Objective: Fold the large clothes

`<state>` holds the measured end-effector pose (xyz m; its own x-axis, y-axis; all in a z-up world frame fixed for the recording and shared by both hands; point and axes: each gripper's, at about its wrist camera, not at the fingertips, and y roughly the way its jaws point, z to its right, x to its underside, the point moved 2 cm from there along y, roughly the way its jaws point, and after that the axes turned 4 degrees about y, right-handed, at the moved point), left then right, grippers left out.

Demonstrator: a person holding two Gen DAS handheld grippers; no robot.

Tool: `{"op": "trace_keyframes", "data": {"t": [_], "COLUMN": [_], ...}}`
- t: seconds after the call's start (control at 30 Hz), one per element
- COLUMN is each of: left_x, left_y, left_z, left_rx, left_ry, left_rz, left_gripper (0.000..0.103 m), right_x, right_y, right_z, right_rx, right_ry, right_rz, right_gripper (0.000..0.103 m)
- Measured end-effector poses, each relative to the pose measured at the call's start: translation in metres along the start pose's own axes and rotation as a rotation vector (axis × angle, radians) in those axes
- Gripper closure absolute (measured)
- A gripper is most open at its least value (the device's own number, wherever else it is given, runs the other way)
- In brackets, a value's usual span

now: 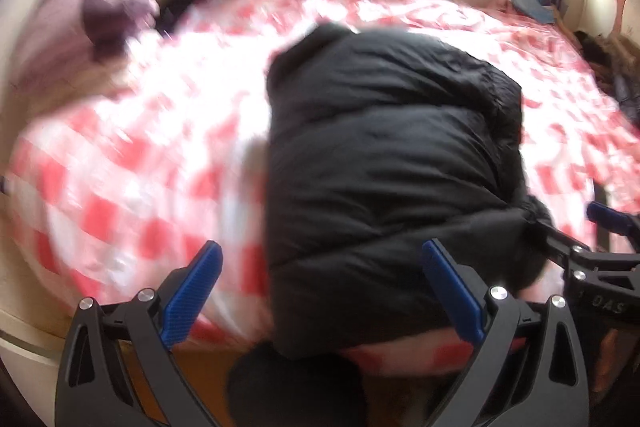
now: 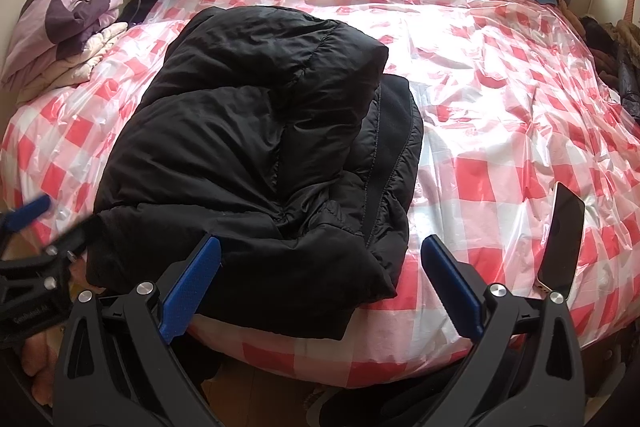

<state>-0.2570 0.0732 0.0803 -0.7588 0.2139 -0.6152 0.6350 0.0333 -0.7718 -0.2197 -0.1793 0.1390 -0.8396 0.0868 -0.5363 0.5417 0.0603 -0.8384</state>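
Black quilted jacket (image 2: 256, 147), puffy, folded in a lump on glossy checked sheet (image 2: 500, 99).
Left gripper (image 1: 320, 291) and right gripper (image 2: 320, 287) both released, jacket's near hem just beyond their tips.

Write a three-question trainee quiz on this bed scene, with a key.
1. True or false: the puffy black quilted jacket lies folded on the red-and-white checked plastic sheet.
2. What lies on the sheet right of the right tongs? A) a dark-screened smartphone B) a book C) a shoe
3. Fill in: both the left tongs and the right tongs stand ____, gripping nothing.

Key: 1 true; 2 A, the dark-screened smartphone; 3 open.
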Motion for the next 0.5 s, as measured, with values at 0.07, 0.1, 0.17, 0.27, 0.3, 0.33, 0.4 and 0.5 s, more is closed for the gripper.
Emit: {"op": "trace_keyframes", "data": {"t": [0.07,0.1,0.17,0.27,0.3,0.33,0.4,0.5], "left_x": [-0.001,-0.002,-0.001,0.001,0.001,0.001,0.002,0.007], "left_y": [-0.001,0.002,0.008,0.01,0.01,0.01,0.008,0.0], "left_z": [0.001,0.001,-0.001,-0.001,-0.001,-0.001,-0.002,-0.004], "left_rx": [0.002,0.005,-0.005,-0.017,-0.016,-0.02,-0.033,-0.059], "left_ry": [0.011,0.011,0.003,-0.011,-0.013,-0.014,-0.01,-0.002], "left_rz": [-0.007,-0.03,-0.065,-0.085,-0.086,-0.088,-0.08,-0.064], "left_gripper": [0.007,0.007,0.007,0.007,0.007,0.007,0.007,0.007], "right_x": [0.0,0.0,0.0,0.0,0.0,-0.001,-0.001,-0.001], "right_y": [-0.001,-0.003,-0.005,-0.009,-0.009,-0.01,-0.01,-0.013], "right_z": [0.0,0.0,0.0,0.001,0.001,0.001,0.002,0.0], "right_rx": [-0.002,-0.003,-0.005,-0.003,-0.004,-0.004,-0.006,-0.011], "right_ry": [0.001,0.002,0.0,-0.004,-0.005,-0.005,-0.005,-0.006], "right_rz": [0.011,0.014,0.022,0.034,0.035,0.036,0.037,0.048], "right_gripper": [0.006,0.006,0.006,0.006,0.006,0.006,0.006,0.006]}}
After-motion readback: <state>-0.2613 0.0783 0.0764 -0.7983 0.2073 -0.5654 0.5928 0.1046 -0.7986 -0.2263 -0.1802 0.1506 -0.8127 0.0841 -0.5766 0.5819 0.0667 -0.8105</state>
